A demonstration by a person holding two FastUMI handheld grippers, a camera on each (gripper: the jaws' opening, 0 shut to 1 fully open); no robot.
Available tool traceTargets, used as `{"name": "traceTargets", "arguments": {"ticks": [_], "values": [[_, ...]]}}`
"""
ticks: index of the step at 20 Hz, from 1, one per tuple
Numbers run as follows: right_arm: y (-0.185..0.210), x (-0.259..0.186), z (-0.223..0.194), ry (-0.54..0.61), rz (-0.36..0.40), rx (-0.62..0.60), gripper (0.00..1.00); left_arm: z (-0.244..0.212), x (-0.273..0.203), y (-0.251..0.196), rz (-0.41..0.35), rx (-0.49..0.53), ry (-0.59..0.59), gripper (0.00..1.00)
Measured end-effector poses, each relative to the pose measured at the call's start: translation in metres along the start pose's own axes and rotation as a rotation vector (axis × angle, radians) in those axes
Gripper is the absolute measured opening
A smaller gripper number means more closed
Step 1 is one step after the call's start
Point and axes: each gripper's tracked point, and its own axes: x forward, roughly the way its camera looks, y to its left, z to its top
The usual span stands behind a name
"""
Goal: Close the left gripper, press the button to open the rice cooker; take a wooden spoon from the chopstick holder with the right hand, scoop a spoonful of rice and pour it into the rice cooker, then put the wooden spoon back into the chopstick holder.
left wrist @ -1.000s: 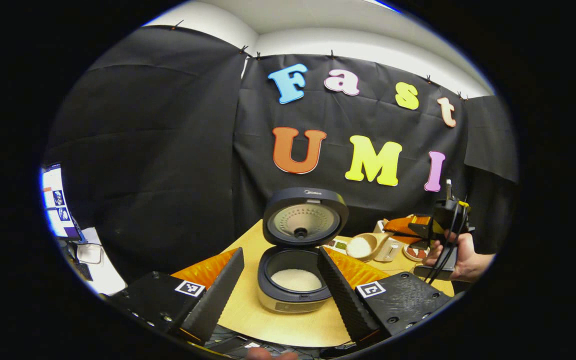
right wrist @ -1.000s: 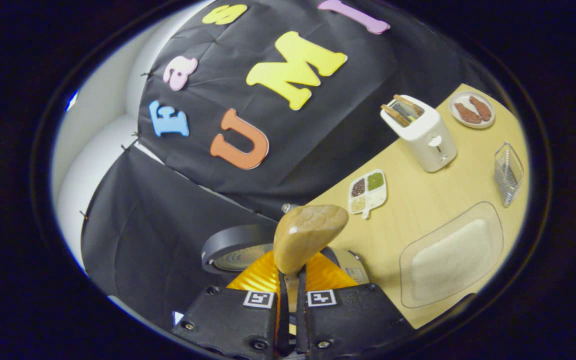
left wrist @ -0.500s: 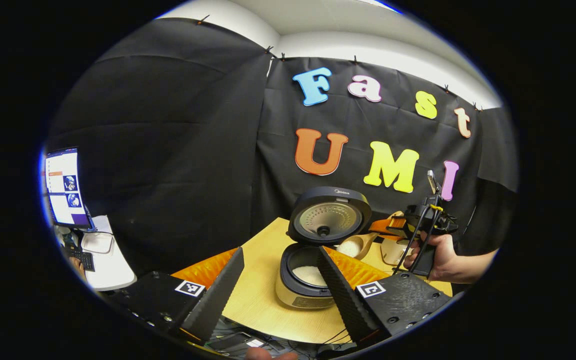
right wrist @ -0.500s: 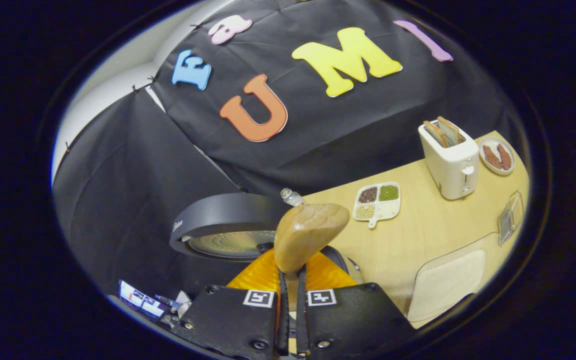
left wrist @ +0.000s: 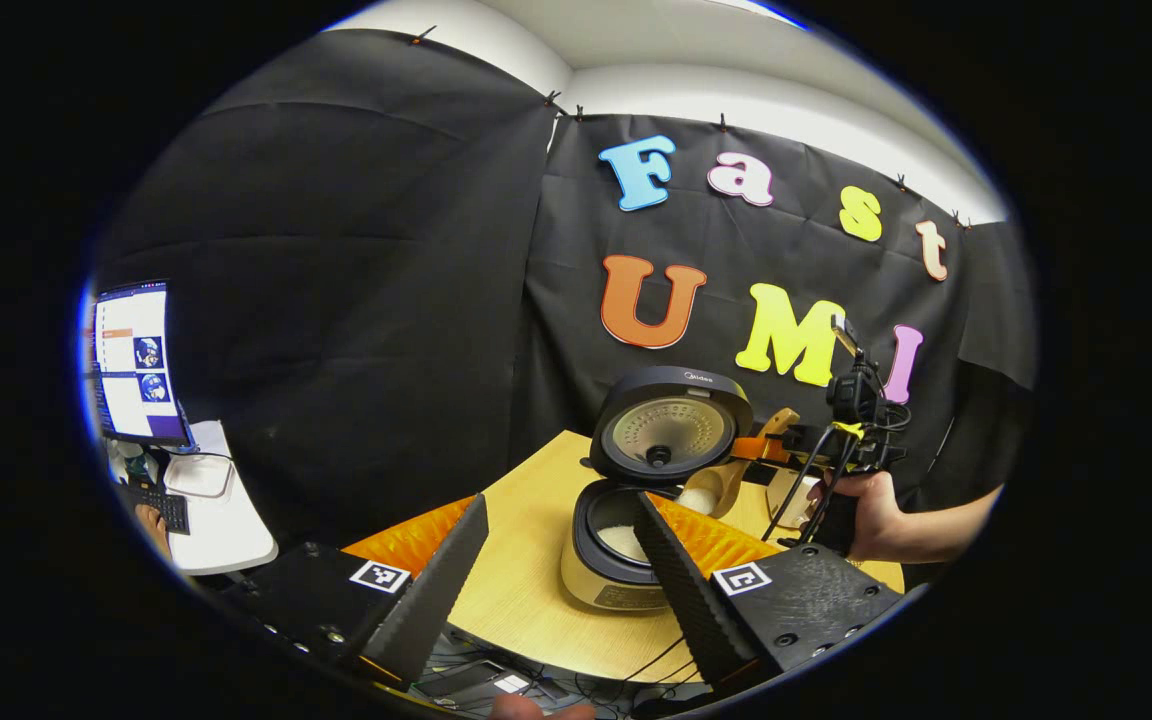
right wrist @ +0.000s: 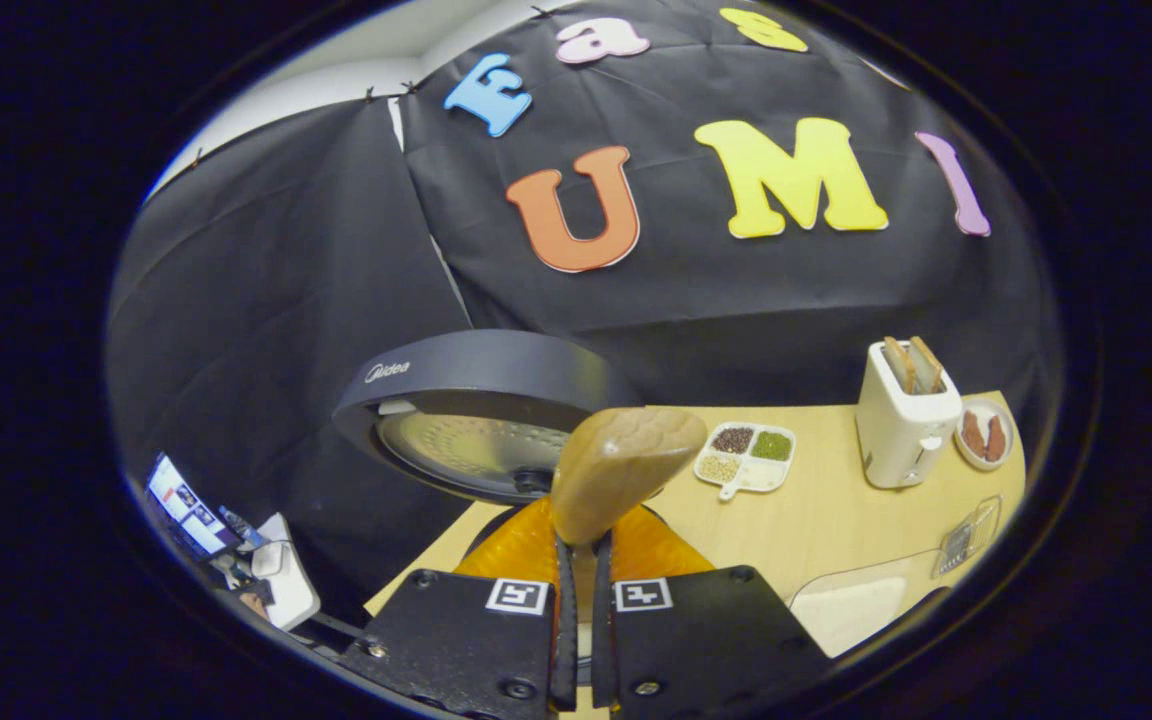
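The rice cooker [left wrist: 608,585] stands open on the wooden table [left wrist: 521,580], its round lid [left wrist: 671,428] upright and white rice in its pot. My left gripper [left wrist: 561,560] hangs open in front of it, nothing between its fingers. A hand holds my right gripper [left wrist: 851,420] to the cooker's right, and the wooden spoon [left wrist: 726,478] with white rice tilts at the pot's right rim. In the right gripper view my right gripper [right wrist: 581,560] is shut on the spoon's handle, and the back of the spoon's bowl [right wrist: 621,465] sits just under the cooker lid [right wrist: 476,395].
On the table to the right stand a white toaster [right wrist: 904,412] with bread, a small plate [right wrist: 984,436], a four-part dish of seeds [right wrist: 748,455], a wire chopstick holder [right wrist: 966,540] and a clear tray of rice [right wrist: 851,612]. A monitor [left wrist: 131,365] stands on a white desk at far left.
My right gripper has carried the spoon left, up to the cooker's rim, and rolled towards level. My left gripper has drawn back and to the left, still open.
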Motion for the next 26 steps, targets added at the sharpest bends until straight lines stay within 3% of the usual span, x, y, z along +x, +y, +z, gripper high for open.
{"name": "traceTargets", "arguments": {"ticks": [5,10,14,19,26], "values": [[0.016,-0.006,0.011,-0.053,-0.01,-0.185,0.11,0.001,-0.002,-0.002,-0.004,-0.003,-0.002,0.95],[0.044,-0.012,0.018,-0.139,-0.003,-0.447,0.11,0.005,-0.005,0.005,0.013,-0.009,-0.017,0.95],[0.053,-0.016,0.016,-0.175,-0.004,-0.56,0.11,0.007,-0.007,0.006,0.023,-0.024,-0.025,0.95],[0.051,-0.018,0.017,-0.175,0.002,-0.54,0.11,0.003,-0.011,0.007,0.027,-0.022,-0.022,0.95],[0.047,-0.038,0.025,-0.157,0.046,-0.4,0.11,0.008,-0.016,-0.011,-0.006,-0.007,-0.029,0.95]]}}
